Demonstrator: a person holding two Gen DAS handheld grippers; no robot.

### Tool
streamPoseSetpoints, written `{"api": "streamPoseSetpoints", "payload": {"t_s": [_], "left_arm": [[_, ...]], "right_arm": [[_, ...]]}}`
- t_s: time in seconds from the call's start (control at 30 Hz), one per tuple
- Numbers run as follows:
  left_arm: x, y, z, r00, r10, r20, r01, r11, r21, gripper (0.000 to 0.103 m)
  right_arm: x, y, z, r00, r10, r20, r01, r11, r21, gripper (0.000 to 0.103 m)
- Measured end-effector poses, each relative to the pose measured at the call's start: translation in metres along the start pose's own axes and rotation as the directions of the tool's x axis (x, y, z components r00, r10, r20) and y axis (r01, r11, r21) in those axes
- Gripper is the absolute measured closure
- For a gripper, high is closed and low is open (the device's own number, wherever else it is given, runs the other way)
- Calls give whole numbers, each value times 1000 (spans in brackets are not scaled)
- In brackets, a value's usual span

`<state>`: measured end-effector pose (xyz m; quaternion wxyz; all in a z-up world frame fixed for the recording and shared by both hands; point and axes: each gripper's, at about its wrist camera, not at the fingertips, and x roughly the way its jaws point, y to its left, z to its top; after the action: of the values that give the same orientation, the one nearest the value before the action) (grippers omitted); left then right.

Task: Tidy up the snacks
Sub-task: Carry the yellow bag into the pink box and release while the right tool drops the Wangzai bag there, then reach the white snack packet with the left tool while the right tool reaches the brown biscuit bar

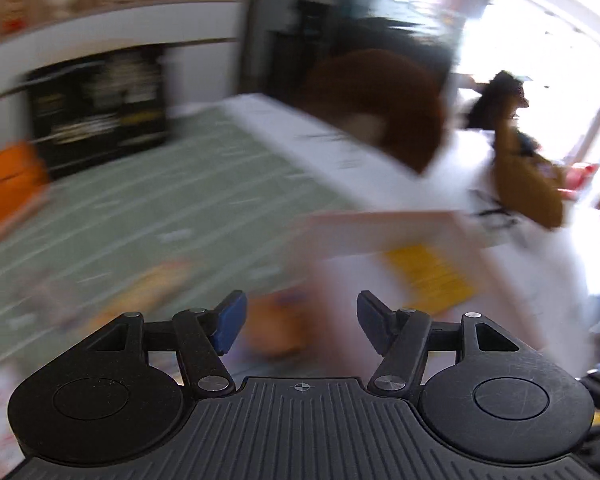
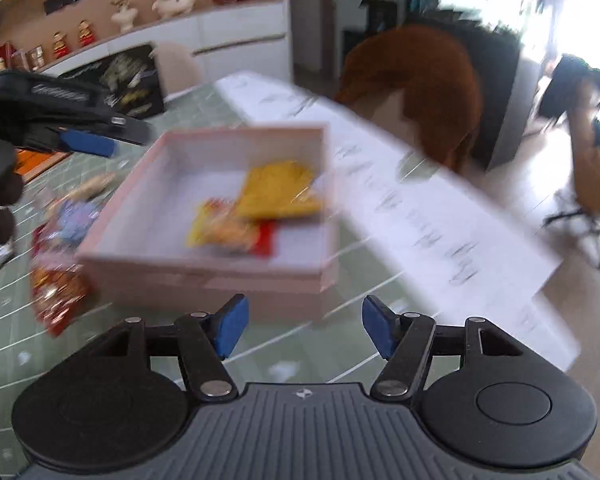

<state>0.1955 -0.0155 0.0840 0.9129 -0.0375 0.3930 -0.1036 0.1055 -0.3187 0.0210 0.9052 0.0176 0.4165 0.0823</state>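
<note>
A pale pink open box (image 2: 168,264) sits on the green cutting mat (image 2: 40,344). Inside lie a yellow snack packet (image 2: 278,190) and a yellow-and-red packet (image 2: 224,228). Left of the box lie a red-orange packet (image 2: 56,292) and a bluish packet (image 2: 74,220). My right gripper (image 2: 302,330) is open and empty, just in front of the box. My left gripper (image 1: 300,322) is open and empty above blurred orange packets (image 1: 276,332); it also shows in the right wrist view (image 2: 88,142), up left of the box. The box (image 1: 380,228) is blurred in the left view.
A long white paper strip (image 2: 420,196) runs along the mat's right edge. A brown chair (image 2: 420,80) stands beyond it. A black box (image 2: 128,76) and an orange thing (image 1: 4,184) lie at the far left. A shelf with figurines (image 2: 172,0) is at the back.
</note>
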Motion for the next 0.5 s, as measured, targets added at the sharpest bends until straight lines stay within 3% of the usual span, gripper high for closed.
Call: {"api": "streamPoseSetpoints", "payload": {"t_s": [0.1, 0.23, 0.33, 0.43, 0.5], "left_arm": [[-25, 66, -25, 990, 139, -5, -139, 985, -101, 36], [-53, 142, -39, 961, 276, -23, -273, 929, -250, 36], [-50, 176, -46, 950, 308, -47, -307, 900, -311, 36], [-32, 193, -51, 949, 304, -77, -313, 898, -309, 37], [-20, 194, -58, 955, 274, -111, -295, 907, -300, 44]], "right_arm": [[18, 30, 3, 997, 71, -36, -72, 997, -19, 39], [39, 59, 20, 989, 134, -69, -134, 991, 5, 39], [52, 75, 28, 988, 135, -74, -132, 990, 42, 39], [61, 90, 35, 994, 77, -76, -76, 997, 17, 39], [59, 98, 39, 994, 73, -78, -73, 997, -2, 39]]}}
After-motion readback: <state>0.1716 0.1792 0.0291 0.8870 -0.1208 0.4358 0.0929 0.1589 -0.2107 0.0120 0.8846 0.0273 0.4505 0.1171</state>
